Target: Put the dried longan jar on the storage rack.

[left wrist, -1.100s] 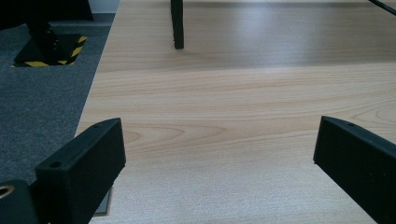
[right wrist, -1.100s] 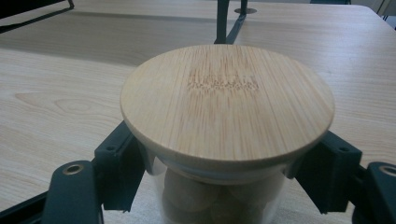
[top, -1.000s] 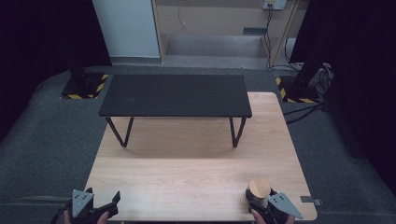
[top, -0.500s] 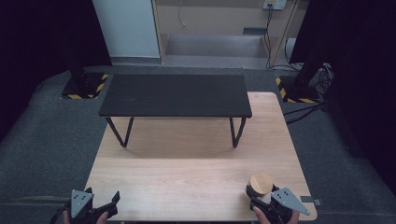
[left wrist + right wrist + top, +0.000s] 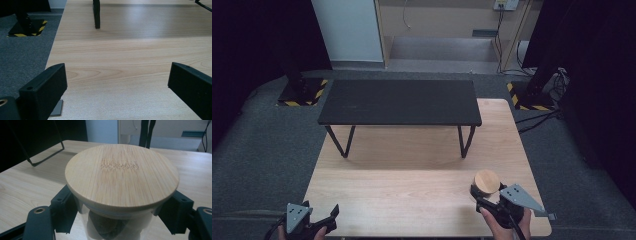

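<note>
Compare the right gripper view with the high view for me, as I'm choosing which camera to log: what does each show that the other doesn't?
Right gripper view alone: the clear glass wall of the round jar under its lid, with dark, rounded contents inside, and the black jaws against that glass on both sides.

High view alone: the left gripper with its jaws apart, the whole top of the low black bench, and the grey carpet.

Both: the round bamboo lid, the light wooden table, the right gripper.
</note>
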Action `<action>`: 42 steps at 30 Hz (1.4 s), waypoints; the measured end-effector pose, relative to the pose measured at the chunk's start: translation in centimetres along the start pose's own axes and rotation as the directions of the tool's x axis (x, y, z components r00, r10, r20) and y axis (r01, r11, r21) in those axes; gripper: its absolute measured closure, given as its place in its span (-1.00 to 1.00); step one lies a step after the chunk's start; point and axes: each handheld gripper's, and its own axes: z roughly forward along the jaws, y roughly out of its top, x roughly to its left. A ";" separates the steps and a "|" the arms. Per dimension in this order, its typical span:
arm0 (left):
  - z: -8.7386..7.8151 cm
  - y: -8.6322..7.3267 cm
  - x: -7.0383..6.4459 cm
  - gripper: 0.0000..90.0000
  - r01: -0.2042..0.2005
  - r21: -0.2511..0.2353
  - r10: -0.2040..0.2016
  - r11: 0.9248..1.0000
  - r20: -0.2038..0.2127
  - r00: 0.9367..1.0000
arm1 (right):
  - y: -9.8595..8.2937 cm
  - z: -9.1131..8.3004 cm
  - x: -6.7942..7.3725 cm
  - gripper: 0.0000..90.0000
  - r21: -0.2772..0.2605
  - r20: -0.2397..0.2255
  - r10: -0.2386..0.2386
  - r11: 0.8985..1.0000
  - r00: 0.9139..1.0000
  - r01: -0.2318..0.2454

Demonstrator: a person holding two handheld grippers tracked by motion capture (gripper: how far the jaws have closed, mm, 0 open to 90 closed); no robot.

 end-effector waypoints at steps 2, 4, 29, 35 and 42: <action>0.0 0.0 0.0 -0.98 -0.001 0.000 0.001 1.000 0.002 1.000 | 0.8 0.1 0.1 -0.42 0.001 -0.005 -0.011 1.000 1.000 0.011; 0.1 0.0 -0.1 -0.98 -0.003 -0.001 0.003 1.000 0.003 1.000 | 1.6 0.3 0.1 -0.42 -0.004 -0.013 -0.019 1.000 1.000 0.019; 0.1 0.0 0.1 -0.98 0.001 -0.002 -0.001 1.000 0.009 1.000 | 9.5 3.1 0.1 -0.42 -0.052 -0.037 -0.078 0.996 0.996 0.076; 0.1 -0.1 0.1 -0.98 0.001 0.001 -0.001 1.000 0.012 1.000 | 11.0 3.9 -0.3 -0.42 -0.058 -0.038 -0.076 0.996 0.996 0.073; 0.1 -0.1 0.2 -0.98 0.004 -0.002 -0.004 1.000 0.012 1.000 | 12.6 5.1 -0.5 -0.42 -0.071 -0.036 -0.083 0.994 0.996 0.081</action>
